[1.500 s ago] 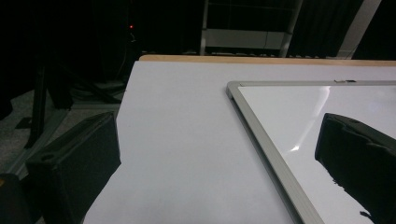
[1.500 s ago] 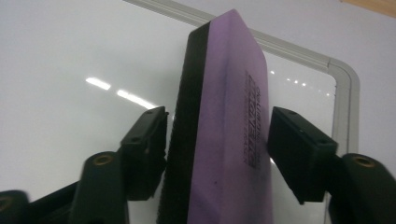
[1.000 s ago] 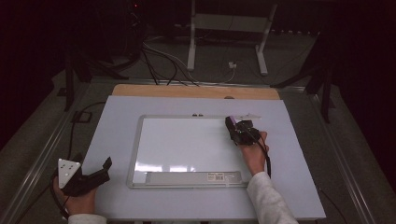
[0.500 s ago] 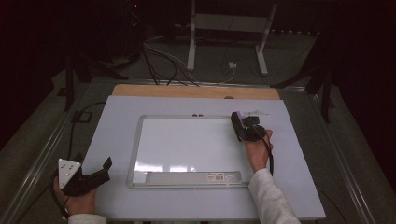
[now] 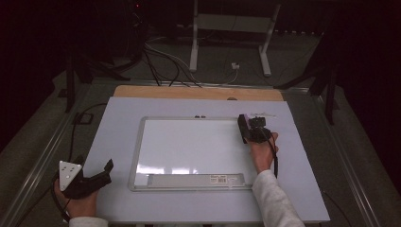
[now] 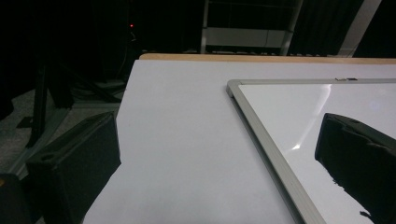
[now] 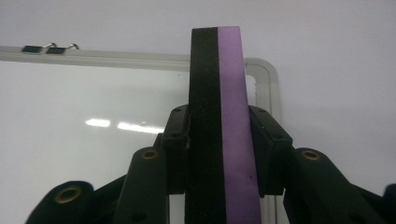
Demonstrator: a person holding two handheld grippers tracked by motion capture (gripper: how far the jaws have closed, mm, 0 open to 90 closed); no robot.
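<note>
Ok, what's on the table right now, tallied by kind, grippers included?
Whiteboard: 1
Eraser, black and purple, clamped in the right gripper: 1
Grippers, counting the left gripper with its jaws apart: 2
Hanging clips on the whiteboard's far edge: 2
Total: 6

The high view looks forward and down from above the person's side, taking in the whole table (image 5: 118,208) from well off; the left gripper view sits low behind its own jaws, facing across the table toward the whiteboard (image 6: 261,121) ahead and to its right. The right gripper view looks closely along its jaws at the whiteboard's far corner; all three share that whiteboard.
</note>
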